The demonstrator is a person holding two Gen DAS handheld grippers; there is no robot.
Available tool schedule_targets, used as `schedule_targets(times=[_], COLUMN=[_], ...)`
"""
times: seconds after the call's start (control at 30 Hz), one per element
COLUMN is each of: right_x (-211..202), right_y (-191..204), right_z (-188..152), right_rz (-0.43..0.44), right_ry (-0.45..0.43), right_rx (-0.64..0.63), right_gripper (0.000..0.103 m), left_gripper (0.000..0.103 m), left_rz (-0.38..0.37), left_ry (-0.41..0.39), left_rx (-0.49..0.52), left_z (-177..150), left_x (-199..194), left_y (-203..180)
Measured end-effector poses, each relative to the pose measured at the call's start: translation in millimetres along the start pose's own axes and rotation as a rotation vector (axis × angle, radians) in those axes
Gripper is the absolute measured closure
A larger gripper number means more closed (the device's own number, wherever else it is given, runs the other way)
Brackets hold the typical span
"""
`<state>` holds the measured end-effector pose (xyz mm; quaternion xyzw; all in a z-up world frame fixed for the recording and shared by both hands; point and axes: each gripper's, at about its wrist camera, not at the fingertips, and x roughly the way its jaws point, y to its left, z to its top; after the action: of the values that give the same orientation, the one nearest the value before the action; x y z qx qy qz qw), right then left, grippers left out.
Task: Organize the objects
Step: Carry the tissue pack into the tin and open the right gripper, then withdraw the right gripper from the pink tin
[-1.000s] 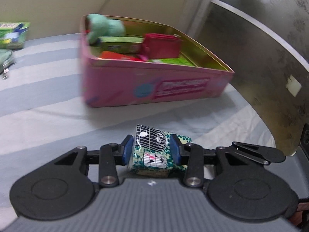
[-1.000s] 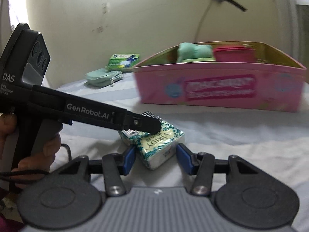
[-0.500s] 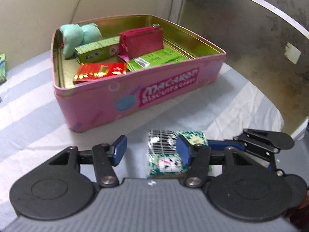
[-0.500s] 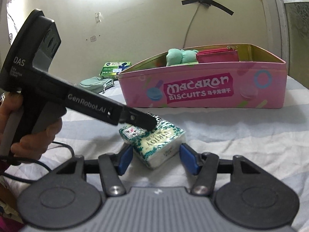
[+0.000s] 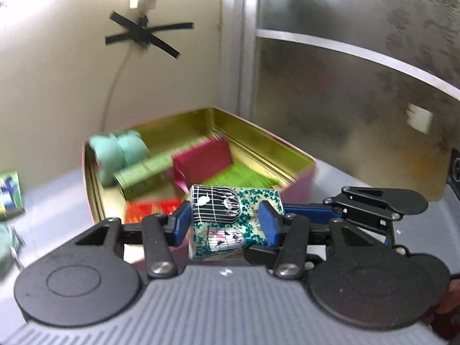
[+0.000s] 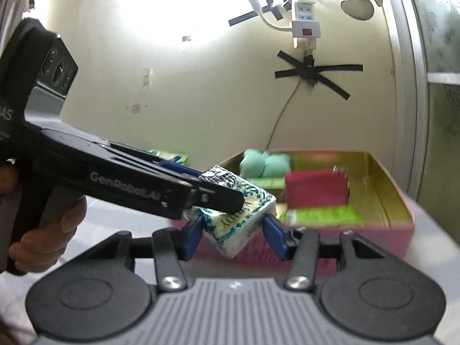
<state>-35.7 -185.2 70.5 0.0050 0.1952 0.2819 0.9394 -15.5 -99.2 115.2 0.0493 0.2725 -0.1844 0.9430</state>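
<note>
1. between the blue pads of the left gripper [image 5: 225,224] a tissue pack [image 5: 234,220] is sitting, printed with birdcages and teal flowers; the pads are pressing on its two sides and it is hanging clear of the surface.
2. from the right wrist view the same pack [image 6: 238,218] is showing its lettered face, tilted, with the left gripper's [image 6: 227,198] black finger lying across its top edge.
3. the right gripper [image 6: 230,231] is standing moderately wide, its blue pads just beside the pack on either side; whether they are touching it i cannot tell.
4. just ahead of both tools a pink tin [image 5: 304,178] with a gold inside is standing open, and the pack is hanging over its near wall.
5. inside the tin, ahead and to the left of the left tool, a mint plush toy [image 5: 115,155] is lying at the far corner, a green box [image 5: 138,176] beside it, a crimson pouch [image 5: 202,162] near the middle, a green packet [image 5: 241,174] to the right and a red packet [image 5: 152,211] nearest the tool.
6. under the tin a pale blue-and-white cloth [image 5: 51,198] is covering the surface.
7. beyond the tin a cream wall is carrying a white power strip [image 6: 304,14] and a cable held by crossed black tape [image 6: 313,72]; a mottled grey panel [image 5: 359,86] is standing to the right.
</note>
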Motion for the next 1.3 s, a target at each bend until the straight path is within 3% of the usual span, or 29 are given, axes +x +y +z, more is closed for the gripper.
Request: schedule_targets(times=[0.17, 0.37, 0.43, 0.47, 0.5, 0.73, 1.3], right_x=[56, 97, 110, 118, 120, 99, 37], right_y=[-28, -41, -43, -46, -47, -43, 5], right_z=[18, 20, 19, 19, 17, 5, -5], right_rz=[0.013, -0.04, -0.107, -0.16, -0.189, -0.197, -0.17], right_ry=[0.06, 0.119, 0.119, 0.118, 0.11, 0.053, 0.019], right_rx=[0.071, 0.049, 0.042, 0.045, 0.051, 0.083, 0.078], right_gripper=[0.055, 0.054, 0.048, 0.035, 0.034, 0.035, 0.03], left_gripper=[0.05, 0.049, 0.048, 0.046, 0.043, 0.038, 0.034], left_rz=[0.091, 0.182, 0.219, 0.245, 0.27, 0.374, 0.418], left_ry=[0.036, 0.06, 0.077, 0.081, 0.087, 0.051, 0.006], left_rx=[-0.012, 0.001, 0.003, -0.009, -0.028, -0.022, -0.1], left_z=[21, 29, 29, 29, 29, 26, -15], left_x=[47, 86, 95, 98, 101, 85, 5], left_y=[13, 19, 19, 20, 24, 21, 14])
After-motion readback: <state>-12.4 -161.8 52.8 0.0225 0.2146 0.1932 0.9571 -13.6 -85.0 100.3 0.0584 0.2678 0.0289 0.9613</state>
